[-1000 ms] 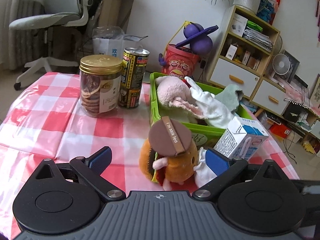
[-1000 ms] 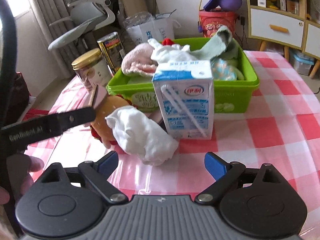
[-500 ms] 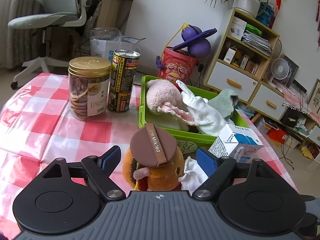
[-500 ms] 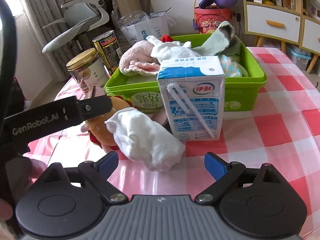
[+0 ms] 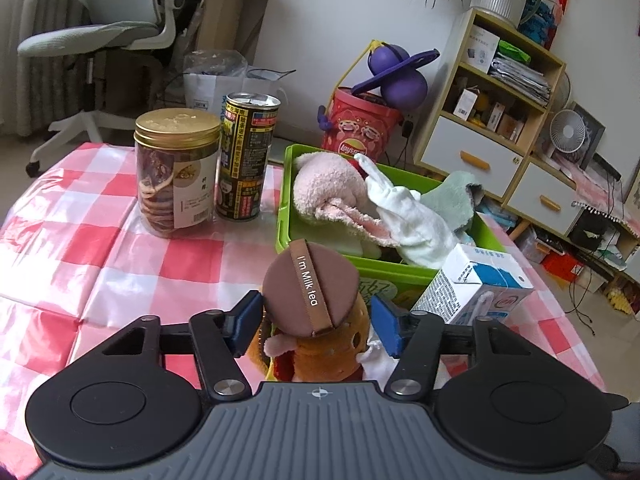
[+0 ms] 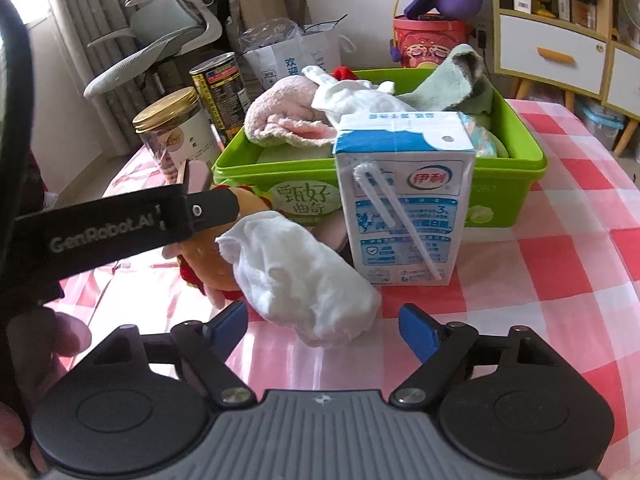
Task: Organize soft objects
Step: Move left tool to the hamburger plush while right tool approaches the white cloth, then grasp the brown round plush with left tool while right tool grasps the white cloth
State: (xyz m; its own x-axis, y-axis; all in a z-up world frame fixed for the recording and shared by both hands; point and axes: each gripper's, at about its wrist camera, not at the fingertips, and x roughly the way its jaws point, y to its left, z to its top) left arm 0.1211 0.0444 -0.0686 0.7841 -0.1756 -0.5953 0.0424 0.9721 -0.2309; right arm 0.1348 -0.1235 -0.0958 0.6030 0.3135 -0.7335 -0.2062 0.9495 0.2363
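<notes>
Nearest, the left gripper [image 5: 316, 324] is closing around the burger plush [image 5: 316, 320], pads not clearly pressing. Right gripper [image 6: 324, 326], closing, straddles the white cloth [image 6: 304, 276]. Beyond stand the milk carton [image 6: 404, 200] and green bin [image 6: 508, 196].

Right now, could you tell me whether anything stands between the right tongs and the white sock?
Nothing visible does. The white sock lies on the tablecloth just ahead of the closing right tongs; the milk carton stands behind it.
</notes>
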